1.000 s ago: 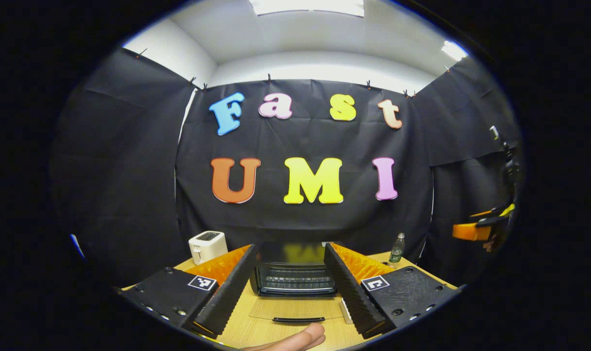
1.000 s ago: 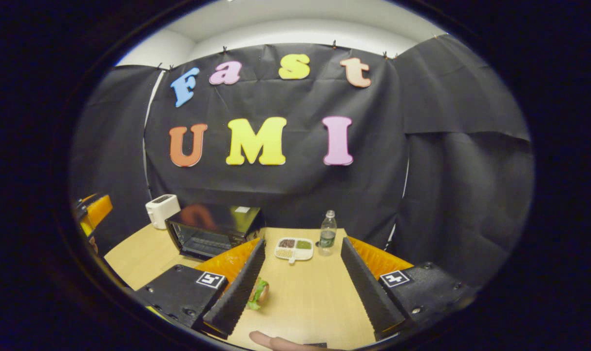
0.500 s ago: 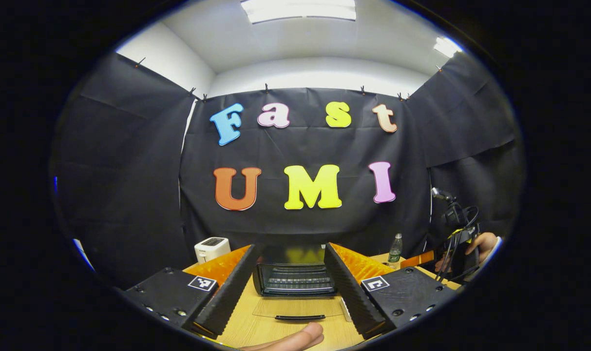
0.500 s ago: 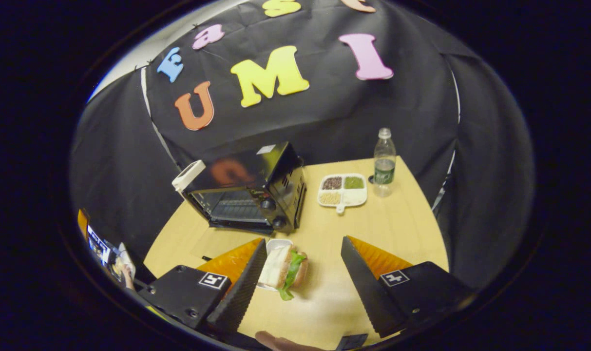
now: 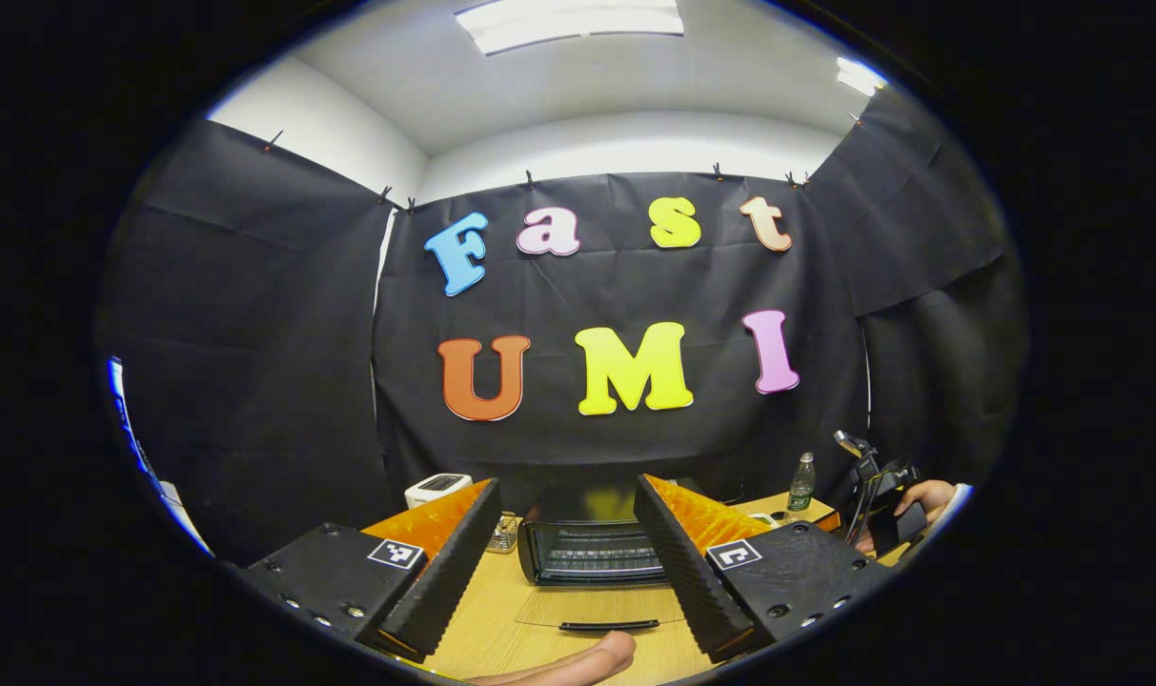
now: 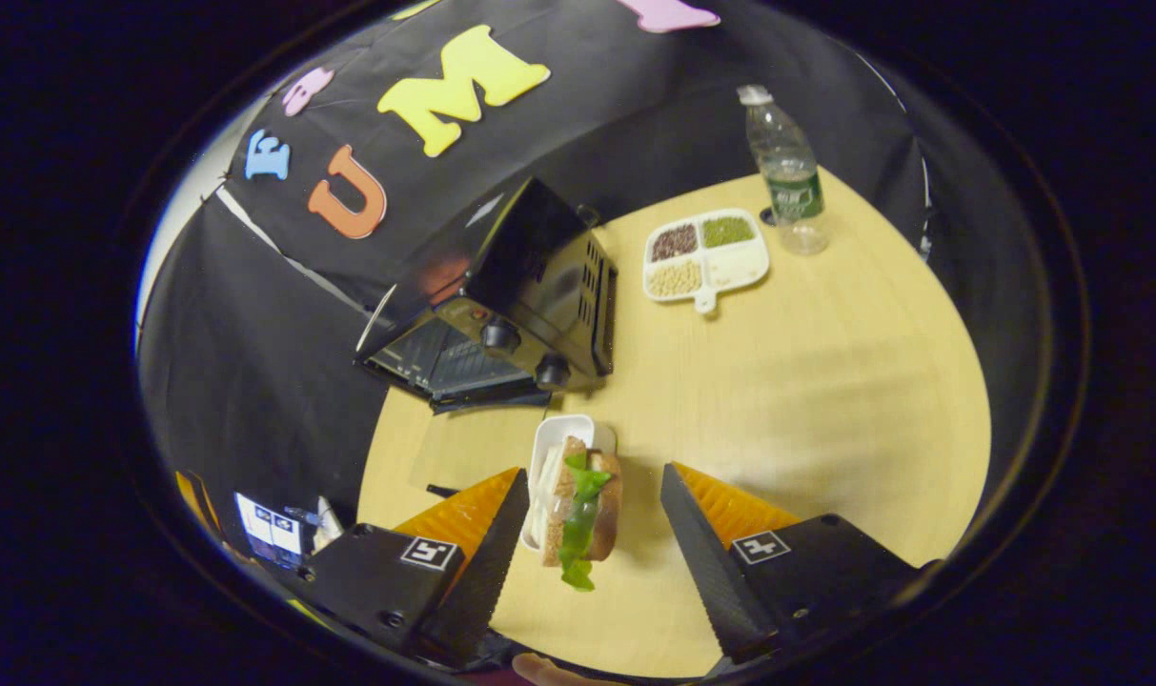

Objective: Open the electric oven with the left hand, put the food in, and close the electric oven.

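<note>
The black electric oven (image 5: 592, 548) stands ahead in the left gripper view, its glass door (image 5: 601, 607) folded flat onto the table, rack showing inside. My left gripper (image 5: 566, 562) hangs open in front of it, holding nothing. In the right gripper view the oven (image 6: 516, 295) sits at centre left with its door down. A sandwich (image 6: 582, 505) with green lettuce lies on a small white tray (image 6: 551, 448) on the table. My right gripper (image 6: 592, 529) is open above it, one finger on each side, apart from the bread.
A white divided dish (image 6: 706, 257) of beans and a water bottle (image 6: 785, 171) stand at the table's far side. A white toaster (image 5: 436, 489) sits left of the oven. The wooden table (image 6: 825, 381) has bare room on the right. A hand (image 5: 921, 500) holds the other gripper at far right.
The right gripper has tilted downward and moved in over the sandwich, which now lies between its open fingers. The left gripper has drifted slightly left and stayed open before the open oven.
</note>
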Tool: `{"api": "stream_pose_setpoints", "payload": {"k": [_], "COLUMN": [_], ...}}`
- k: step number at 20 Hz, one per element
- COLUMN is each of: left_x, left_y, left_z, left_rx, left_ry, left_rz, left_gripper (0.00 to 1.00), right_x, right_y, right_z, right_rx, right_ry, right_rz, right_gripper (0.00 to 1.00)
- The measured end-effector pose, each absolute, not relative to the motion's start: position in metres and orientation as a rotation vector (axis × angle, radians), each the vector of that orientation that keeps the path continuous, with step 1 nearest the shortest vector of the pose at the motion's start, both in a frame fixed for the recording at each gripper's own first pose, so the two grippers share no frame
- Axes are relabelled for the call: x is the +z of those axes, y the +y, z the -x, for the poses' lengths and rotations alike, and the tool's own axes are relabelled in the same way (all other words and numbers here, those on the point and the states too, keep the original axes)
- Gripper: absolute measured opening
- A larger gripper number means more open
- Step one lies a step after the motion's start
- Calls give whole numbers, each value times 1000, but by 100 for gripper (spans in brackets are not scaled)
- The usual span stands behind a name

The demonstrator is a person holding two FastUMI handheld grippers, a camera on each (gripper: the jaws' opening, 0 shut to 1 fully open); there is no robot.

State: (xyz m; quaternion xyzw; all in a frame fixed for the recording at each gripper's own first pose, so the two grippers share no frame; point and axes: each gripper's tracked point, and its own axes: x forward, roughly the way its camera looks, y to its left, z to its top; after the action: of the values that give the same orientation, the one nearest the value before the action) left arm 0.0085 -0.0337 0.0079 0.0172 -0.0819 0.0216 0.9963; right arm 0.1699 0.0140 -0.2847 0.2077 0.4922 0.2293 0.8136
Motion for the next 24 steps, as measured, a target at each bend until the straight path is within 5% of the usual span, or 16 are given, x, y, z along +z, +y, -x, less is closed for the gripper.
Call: {"api": "stream_pose_setpoints", "payload": {"k": [6,7,9,12,13,14,15,18,19,20,21,24], "left_x": [-3,-4,-5,-12,-11,-11,-11,-16,-17,-19,-20,-17], "left_y": [-40,-39,-38,-37,-35,-33,-31,-27,-28,-32,-34,-27], "left_z": [-13,-12,-11,-10,-10,-9,-8,-4,-3,0,3,8], "left_rx": [23,23,20,14,16,18,18,17,5,-18,-34,-40], "left_ry": [-113,-107,-102,-82,-80,-81,-81,-72,-67,-62,-61,-76], "left_rz": [-24,-24,-22,-7,-2,5,11,31,36,43,48,40], "left_gripper": [92,92,92,92,92,92,92,92,92,92,92,92], "right_x": [-309,-311,-314,-319,-319,-319,-318,-314,-313,-311,-307,-292], "right_y": [30,33,38,45,45,45,45,44,42,39,36,29], "right_z": [-172,-173,-172,-165,-167,-165,-165,-160,-158,-156,-155,-147], "right_rx": [502,506,504,524,526,535,543,558,555,547,541,507], "right_ry": [1182,1195,1228,1284,1280,1277,1276,1264,1255,1247,1230,1166], "right_rz": [-553,-562,-602,-626,-629,-622,-627,-643,-644,-648,-647,-645], "right_gripper": [81,87,59,53,43,52,43,42,31,39,29,39]}}
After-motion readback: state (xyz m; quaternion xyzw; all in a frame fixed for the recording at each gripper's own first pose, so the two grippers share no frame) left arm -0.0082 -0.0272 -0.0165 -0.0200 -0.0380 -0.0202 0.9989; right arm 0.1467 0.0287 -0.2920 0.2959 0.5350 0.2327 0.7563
